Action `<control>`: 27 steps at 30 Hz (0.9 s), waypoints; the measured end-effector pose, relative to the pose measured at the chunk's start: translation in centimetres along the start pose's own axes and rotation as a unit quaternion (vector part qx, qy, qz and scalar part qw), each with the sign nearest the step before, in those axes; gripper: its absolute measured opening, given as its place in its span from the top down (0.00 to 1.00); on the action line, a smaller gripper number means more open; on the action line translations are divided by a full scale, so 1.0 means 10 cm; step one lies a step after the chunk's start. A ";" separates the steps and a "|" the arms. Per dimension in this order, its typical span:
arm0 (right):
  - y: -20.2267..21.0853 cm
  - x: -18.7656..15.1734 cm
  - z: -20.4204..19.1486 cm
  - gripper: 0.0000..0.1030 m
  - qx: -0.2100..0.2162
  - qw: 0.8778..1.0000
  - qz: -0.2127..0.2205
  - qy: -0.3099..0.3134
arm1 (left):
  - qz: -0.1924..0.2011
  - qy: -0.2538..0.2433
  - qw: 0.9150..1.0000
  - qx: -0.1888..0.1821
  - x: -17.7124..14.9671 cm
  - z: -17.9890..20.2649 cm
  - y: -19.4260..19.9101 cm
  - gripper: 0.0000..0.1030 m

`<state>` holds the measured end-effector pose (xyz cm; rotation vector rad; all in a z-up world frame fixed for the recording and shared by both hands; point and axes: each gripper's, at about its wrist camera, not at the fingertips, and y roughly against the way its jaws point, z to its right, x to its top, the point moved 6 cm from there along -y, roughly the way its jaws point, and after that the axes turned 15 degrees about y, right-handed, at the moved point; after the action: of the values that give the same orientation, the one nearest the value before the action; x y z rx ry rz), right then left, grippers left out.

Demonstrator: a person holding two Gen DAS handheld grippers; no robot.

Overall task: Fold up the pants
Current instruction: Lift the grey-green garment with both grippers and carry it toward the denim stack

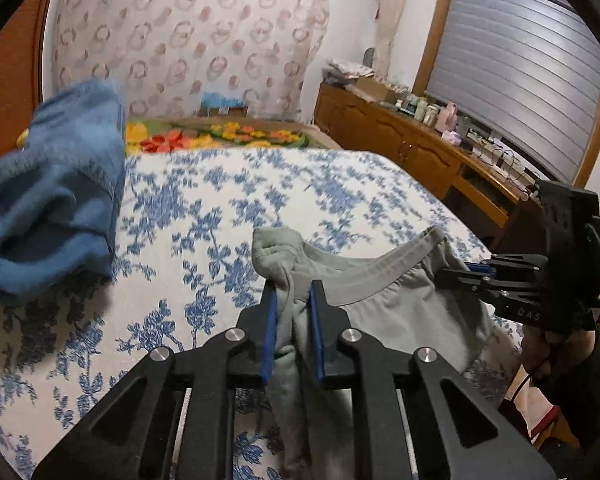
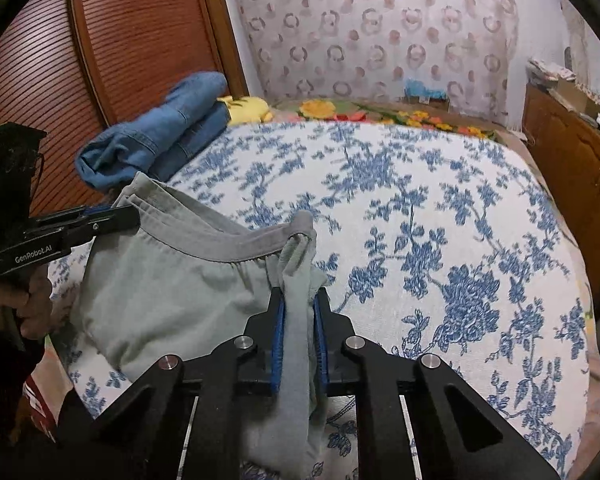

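Left wrist view shows the left tool and right tool each clamped on bunched waistband corners of the grey pants, soft, light, floppy cloth sagging over the bed.

A home bedroom. Bed spread with blue-and-white floral cover, filling the middle; flowered blanket beyond at 12 o'clock. Patterned curtain across the far wall. Slatted wooden wardrobe door at 10 o'clock. Long wooden sideboard at 2 o'clock, cluttered with bottles and boxes, under a shuttered window.
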<state>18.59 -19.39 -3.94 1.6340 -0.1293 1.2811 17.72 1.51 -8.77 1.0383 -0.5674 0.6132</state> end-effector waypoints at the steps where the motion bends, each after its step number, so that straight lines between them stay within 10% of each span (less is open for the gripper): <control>1: 0.04 0.01 0.00 0.87 -0.001 1.000 0.005 0.002 | 0.005 -0.002 1.000 -0.001 0.02 0.03 0.03 0.85; 27: 0.84 0.54 -0.17 0.88 -0.038 0.992 0.100 0.070 | 0.098 -0.052 0.994 -0.014 0.50 0.47 0.69 0.86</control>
<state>14.65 -19.73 5.41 1.4889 -0.2574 1.5199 15.74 0.76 0.74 0.9992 -0.7741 0.7250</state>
